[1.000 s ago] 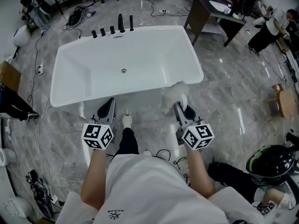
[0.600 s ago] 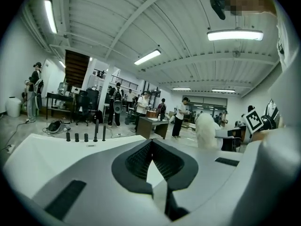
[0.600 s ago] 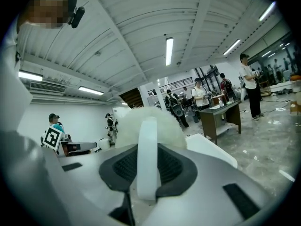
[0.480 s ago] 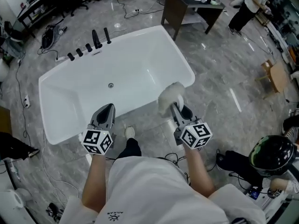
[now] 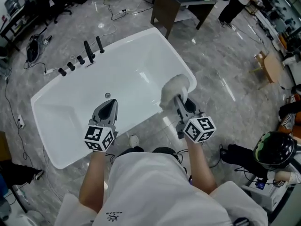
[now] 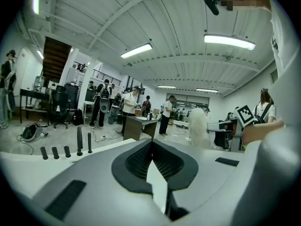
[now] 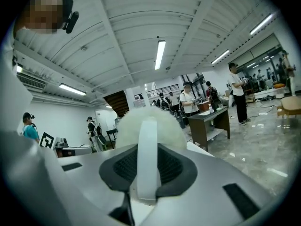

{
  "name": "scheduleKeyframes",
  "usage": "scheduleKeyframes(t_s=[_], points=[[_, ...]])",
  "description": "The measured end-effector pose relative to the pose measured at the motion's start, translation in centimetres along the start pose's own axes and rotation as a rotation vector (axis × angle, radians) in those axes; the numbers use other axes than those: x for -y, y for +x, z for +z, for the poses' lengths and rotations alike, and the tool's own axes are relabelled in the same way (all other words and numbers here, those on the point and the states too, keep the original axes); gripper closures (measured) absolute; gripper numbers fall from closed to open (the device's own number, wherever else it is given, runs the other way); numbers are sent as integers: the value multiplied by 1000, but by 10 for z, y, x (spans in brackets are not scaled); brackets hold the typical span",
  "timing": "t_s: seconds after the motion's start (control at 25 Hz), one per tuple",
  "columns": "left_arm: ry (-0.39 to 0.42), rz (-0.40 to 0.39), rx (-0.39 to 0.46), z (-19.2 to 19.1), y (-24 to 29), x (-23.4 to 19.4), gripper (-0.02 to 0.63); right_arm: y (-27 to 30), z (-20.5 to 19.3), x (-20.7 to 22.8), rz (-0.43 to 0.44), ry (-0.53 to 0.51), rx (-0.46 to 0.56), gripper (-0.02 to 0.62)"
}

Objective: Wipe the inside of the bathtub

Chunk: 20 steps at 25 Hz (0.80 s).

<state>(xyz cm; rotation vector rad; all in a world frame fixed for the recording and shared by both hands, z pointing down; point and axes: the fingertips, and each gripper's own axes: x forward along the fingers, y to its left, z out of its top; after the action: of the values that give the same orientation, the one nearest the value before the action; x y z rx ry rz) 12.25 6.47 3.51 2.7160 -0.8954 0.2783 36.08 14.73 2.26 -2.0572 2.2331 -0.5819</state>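
A large open lab or workshop hall is shown. A freestanding bathtub (image 5: 136, 60) is set out in the middle of a grey marbled floor (image 5: 225, 79), across which loose cables (image 5: 117, 7) are strewn. A dark desk (image 5: 181, 1) is placed just beyond it. Overhead, a white beamed ceiling (image 7: 141, 13) is hung with tube lights (image 6: 229, 41). People (image 6: 165, 114) are gathered round desks farther back (a dark staircase (image 6: 55, 60) is seen behind them).

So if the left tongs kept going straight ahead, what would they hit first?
Probably the white bathtub's far rim, right of the black tap fittings; depth is unclear, so the left tongs may pass just over it.
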Motion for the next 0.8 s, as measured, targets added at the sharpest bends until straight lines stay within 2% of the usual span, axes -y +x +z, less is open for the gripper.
scheduleKeyframes(t_s=[0.4, 0.64, 0.8], points=[[-6, -89, -20, -4, 39, -17, 597, 32, -1, 12, -56, -2, -29, 502], [-40, -69, -27, -10, 50, -26, 597, 72, -5, 24, -28, 1, -50, 502], [-63, -29, -38, -12, 72, -33, 597, 113, -8, 45, 8, 3, -75, 502]])
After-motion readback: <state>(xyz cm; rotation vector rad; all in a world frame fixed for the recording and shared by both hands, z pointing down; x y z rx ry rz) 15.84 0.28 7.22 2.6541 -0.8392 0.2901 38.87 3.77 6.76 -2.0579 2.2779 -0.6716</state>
